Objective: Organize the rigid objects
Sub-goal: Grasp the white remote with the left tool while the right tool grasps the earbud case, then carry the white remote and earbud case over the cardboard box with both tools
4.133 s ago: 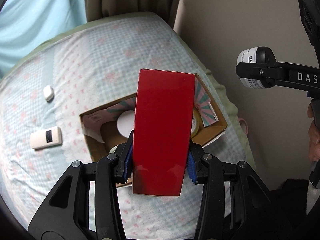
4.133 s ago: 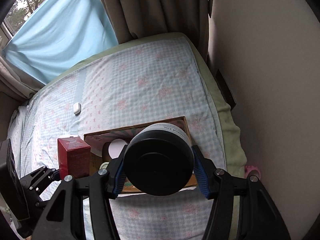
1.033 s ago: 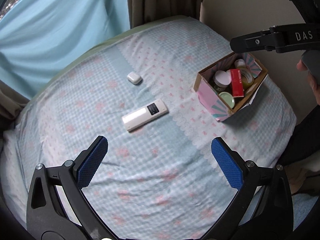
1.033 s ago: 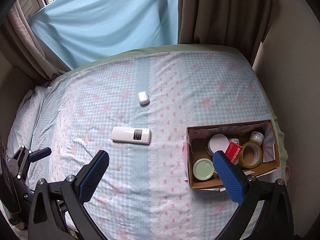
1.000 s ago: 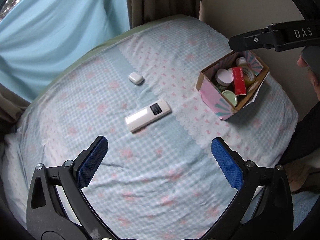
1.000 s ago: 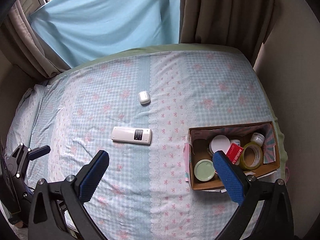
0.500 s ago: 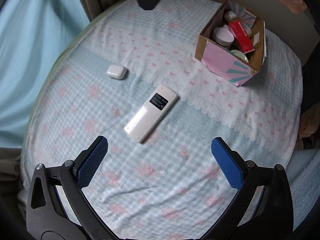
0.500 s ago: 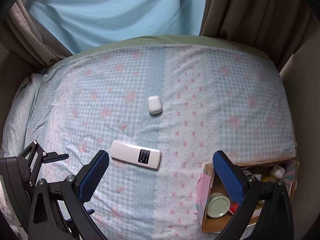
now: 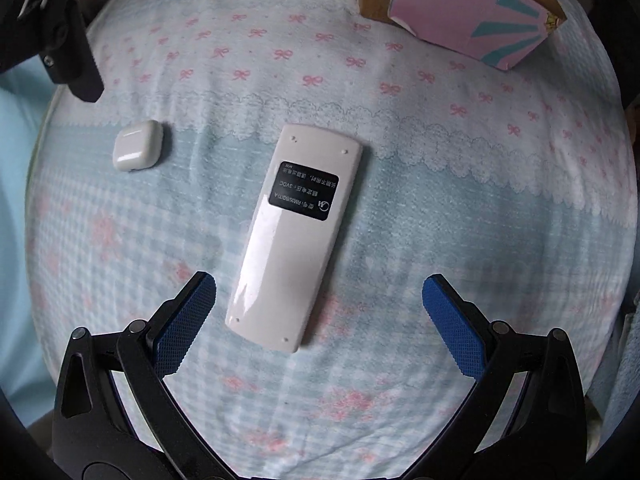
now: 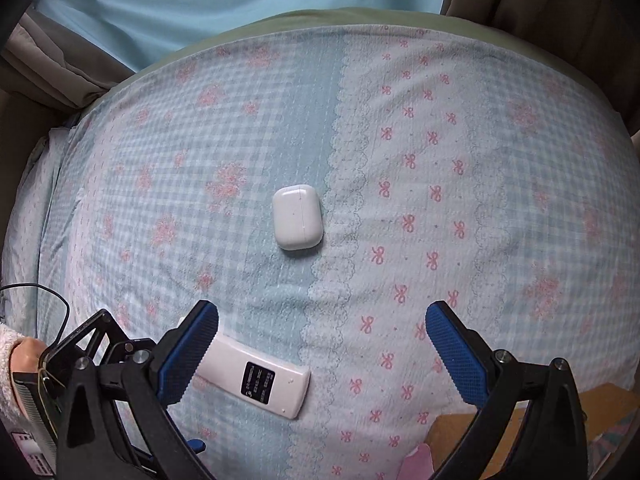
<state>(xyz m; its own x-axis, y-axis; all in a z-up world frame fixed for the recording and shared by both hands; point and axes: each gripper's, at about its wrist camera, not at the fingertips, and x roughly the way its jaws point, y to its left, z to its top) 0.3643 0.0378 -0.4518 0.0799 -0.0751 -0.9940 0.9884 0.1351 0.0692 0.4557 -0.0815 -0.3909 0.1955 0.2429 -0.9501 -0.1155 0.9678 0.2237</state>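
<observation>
1. Left gripper (image 9: 318,308) fingers spread wide, empty, over remote (image 9: 296,236) lying label-up on bed (image 9: 460,208)
2. Right gripper (image 10: 322,344) likewise agape; earbud case (image 10: 297,222) lies ahead
3. Straddle remote's narrow width, then pinch

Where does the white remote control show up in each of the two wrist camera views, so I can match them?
Left wrist: the remote lies label side up in the middle of the picture, its near end between the open fingers of the left gripper.
Right wrist: the remote sits at lower left, partly behind the left finger of the right gripper.
Shared landmark: the white earbud case on the bedspread.
</observation>
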